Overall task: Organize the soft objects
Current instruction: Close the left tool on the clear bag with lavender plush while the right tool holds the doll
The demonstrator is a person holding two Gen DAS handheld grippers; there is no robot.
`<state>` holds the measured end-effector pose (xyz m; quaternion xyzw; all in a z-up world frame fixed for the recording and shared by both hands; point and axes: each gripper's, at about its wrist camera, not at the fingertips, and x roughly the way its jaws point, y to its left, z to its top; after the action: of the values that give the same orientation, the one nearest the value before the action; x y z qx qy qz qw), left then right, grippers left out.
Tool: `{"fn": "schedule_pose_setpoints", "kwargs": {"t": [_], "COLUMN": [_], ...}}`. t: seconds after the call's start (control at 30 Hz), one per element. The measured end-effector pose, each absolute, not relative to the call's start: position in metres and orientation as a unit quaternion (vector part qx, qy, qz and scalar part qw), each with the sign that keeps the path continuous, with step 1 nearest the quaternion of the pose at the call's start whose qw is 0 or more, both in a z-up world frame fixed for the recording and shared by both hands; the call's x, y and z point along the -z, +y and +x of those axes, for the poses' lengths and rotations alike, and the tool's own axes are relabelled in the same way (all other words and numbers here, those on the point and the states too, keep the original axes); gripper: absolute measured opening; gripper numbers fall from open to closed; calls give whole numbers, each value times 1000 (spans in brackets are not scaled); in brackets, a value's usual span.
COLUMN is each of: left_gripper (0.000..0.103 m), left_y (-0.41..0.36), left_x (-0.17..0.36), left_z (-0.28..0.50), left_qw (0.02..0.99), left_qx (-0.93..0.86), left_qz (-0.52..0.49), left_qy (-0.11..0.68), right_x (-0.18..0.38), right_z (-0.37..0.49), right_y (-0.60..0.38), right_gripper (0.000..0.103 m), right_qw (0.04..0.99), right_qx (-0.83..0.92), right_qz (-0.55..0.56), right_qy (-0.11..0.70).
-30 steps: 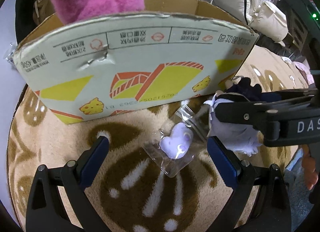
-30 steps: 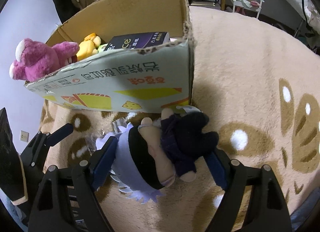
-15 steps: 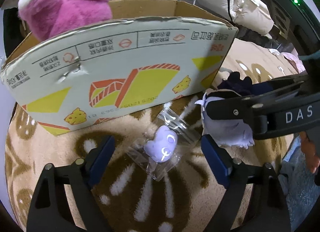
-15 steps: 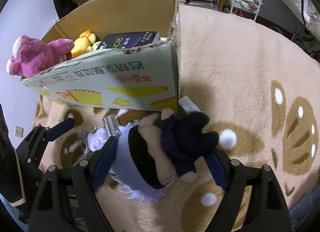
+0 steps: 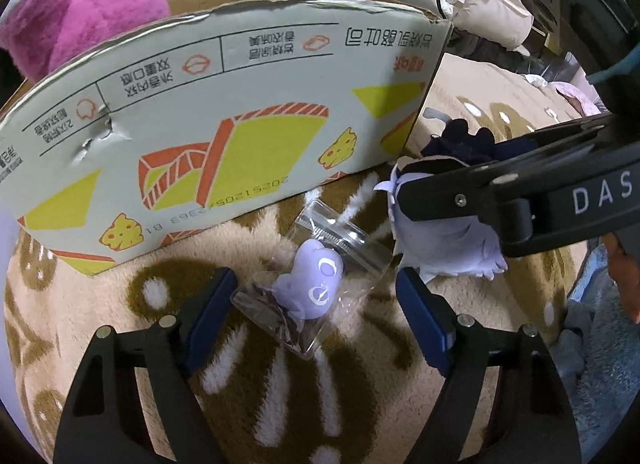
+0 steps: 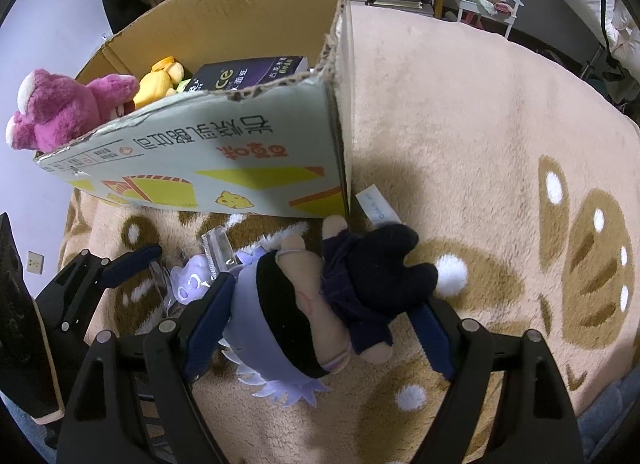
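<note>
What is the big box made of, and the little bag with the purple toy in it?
The box looks like corrugated cardboard: brown inside, a torn wavy edge, matte printed paper outside. The little bag seems to be thin clear plastic, since it is see-through, shiny and crinkled, with a zip strip. The purple toy inside looks smooth, maybe soft rubber; that is hard to tell.

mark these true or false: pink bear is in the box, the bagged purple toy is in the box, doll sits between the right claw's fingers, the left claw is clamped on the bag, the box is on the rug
1. The pink plush bear sits in the cardboard box. True.
2. The bagged purple toy is in the box. False: it lies on the rug outside it.
3. The doll lies between the right claw fingers. True.
4. The left claw is clamped on the bag. False: its jaws have just been closing, but gaps remain.
5. The box stands on the rug. True.
</note>
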<state>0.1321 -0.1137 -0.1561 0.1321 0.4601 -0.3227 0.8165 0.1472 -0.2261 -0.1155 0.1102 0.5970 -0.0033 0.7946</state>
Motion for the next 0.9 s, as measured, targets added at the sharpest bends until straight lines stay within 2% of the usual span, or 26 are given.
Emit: {"fn": "schedule_pose_setpoints", "kwargs": {"t": [0.7,0.73,0.9], "left_gripper": [80,79,58], "left_y": [-144,-143,-141], "left_x": [167,167,166], "left_z": [117,119,123], "left_qw": [821,821,824], "left_qx": [321,321,317], "left_qz": [207,209,205], "left_qy": [425,423,424], "right_x": [117,117,117], "right_z": [151,151,151], "right_y": [-226,-227,-228], "right_gripper": [88,88,88], "right_qw": [790,790,790], "right_qx": [1,1,1], "right_qz": [110,111,112], "right_qy": [603,603,603]}}
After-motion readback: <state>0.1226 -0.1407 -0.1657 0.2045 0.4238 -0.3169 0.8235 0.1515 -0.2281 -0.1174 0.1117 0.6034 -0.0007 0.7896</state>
